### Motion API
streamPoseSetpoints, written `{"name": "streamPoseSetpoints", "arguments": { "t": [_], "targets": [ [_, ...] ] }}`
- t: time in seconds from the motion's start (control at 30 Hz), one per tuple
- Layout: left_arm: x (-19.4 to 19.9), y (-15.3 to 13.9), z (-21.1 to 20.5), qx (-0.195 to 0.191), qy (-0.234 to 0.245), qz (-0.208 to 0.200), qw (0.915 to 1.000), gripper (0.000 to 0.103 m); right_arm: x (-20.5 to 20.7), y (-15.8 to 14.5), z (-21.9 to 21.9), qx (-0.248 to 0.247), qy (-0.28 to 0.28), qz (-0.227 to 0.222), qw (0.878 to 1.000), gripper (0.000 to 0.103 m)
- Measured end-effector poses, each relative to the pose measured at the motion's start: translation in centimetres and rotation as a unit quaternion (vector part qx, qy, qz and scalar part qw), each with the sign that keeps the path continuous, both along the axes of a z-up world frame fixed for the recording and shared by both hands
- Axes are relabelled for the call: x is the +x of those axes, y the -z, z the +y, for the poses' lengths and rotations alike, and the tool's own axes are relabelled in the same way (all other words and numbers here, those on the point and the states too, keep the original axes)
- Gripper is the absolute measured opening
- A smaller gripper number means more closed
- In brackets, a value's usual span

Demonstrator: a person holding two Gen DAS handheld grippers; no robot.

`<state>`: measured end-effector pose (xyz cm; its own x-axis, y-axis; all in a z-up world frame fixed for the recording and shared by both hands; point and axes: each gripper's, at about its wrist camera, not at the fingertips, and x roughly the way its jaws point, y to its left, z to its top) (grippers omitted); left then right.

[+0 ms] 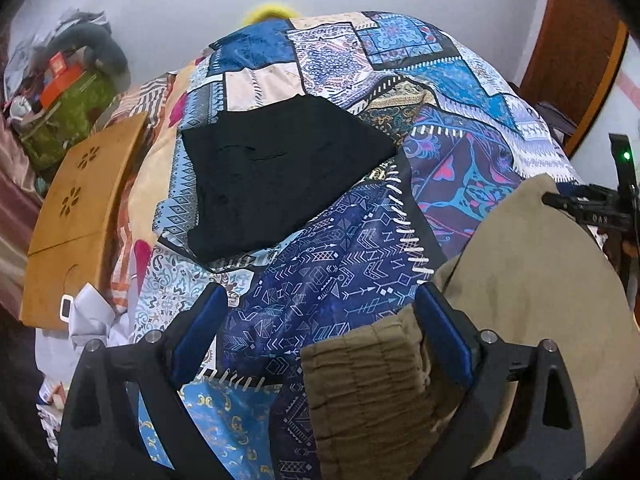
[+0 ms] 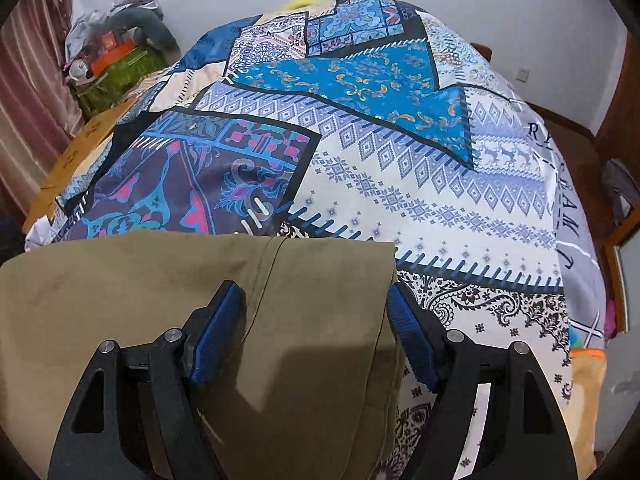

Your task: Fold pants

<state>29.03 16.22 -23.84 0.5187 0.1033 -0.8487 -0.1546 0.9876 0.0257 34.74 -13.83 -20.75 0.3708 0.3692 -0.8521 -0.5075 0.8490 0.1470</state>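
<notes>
Olive-khaki pants point(image 1: 532, 280) lie on a patchwork bedspread point(image 1: 320, 272) at the right of the left wrist view. Their gathered elastic waistband point(image 1: 364, 384) sits between the fingers of my left gripper point(image 1: 320, 300), which is open and holds nothing. In the right wrist view the pants point(image 2: 120, 300) fill the lower left, with their right edge between the blue pads. My right gripper point(image 2: 316, 300) is open just over the cloth; it also shows in the left wrist view point(image 1: 588, 204) at the far right.
A folded black garment point(image 1: 280, 176) lies on the bedspread point(image 2: 400, 184) further back. A wooden lap tray point(image 1: 80, 208) stands at the bed's left edge. A cluttered green box point(image 1: 68, 108) and a curtain point(image 2: 28, 92) are at the far left. A wooden headboard point(image 1: 576, 52) is at the right.
</notes>
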Motion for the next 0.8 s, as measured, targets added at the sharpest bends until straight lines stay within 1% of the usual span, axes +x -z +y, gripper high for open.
{"name": "streamPoseSetpoints", "arguments": {
  "t": [0.03,0.07,0.13,0.23,0.3,0.37,0.43,0.47,0.57,0.67,0.73,0.8],
  "targets": [
    [-0.1,0.3,0.0,0.006,0.002,0.002,1.0000,0.099,0.0,0.1,0.0,0.001,0.001,0.001,1.000,0.072],
    [-0.2,0.8,0.0,0.015,0.001,0.004,0.9999,0.101,0.0,0.2,-0.1,0.005,0.002,0.004,1.000,0.069],
    [-0.3,1.5,-0.2,0.026,0.006,0.002,0.9996,0.101,0.2,0.5,-0.1,0.009,0.007,0.007,1.000,0.067],
    [-0.8,1.7,-0.3,0.045,0.010,-0.011,0.9989,0.102,0.3,0.7,-0.1,0.005,0.015,0.000,1.000,0.066],
    [-1.1,1.8,-0.1,0.046,0.005,-0.013,0.9989,0.102,0.4,1.0,-0.1,-0.011,0.025,-0.014,1.000,0.066],
    [-1.2,1.9,0.1,0.046,0.004,-0.014,0.9988,0.103,0.8,1.5,-0.3,-0.023,0.040,-0.011,0.999,0.065],
    [-1.1,2.0,0.4,0.033,0.001,-0.009,0.9994,0.103,1.1,1.7,-0.7,-0.015,0.046,0.001,0.999,0.065],
    [-1.0,1.9,0.8,0.020,-0.005,-0.006,0.9998,0.103,1.1,1.6,-0.7,-0.018,0.047,0.002,0.999,0.065],
    [-0.8,1.5,1.5,-0.013,-0.021,0.007,0.9997,0.103,0.5,0.3,-0.3,-0.050,0.039,-0.008,0.998,0.066],
    [-1.0,0.5,1.6,-0.022,-0.033,0.008,0.9992,0.103,-0.7,-1.7,0.1,-0.073,0.022,-0.023,0.997,0.066],
    [-1.4,-0.6,1.3,-0.022,-0.033,0.000,0.9992,0.103,-1.8,-3.6,0.3,-0.076,0.014,-0.044,0.996,0.068],
    [-1.7,-2.0,0.7,-0.029,-0.023,-0.013,0.9992,0.103,-3.0,-5.5,0.7,-0.057,0.003,-0.058,0.997,0.071]
  ]
}}
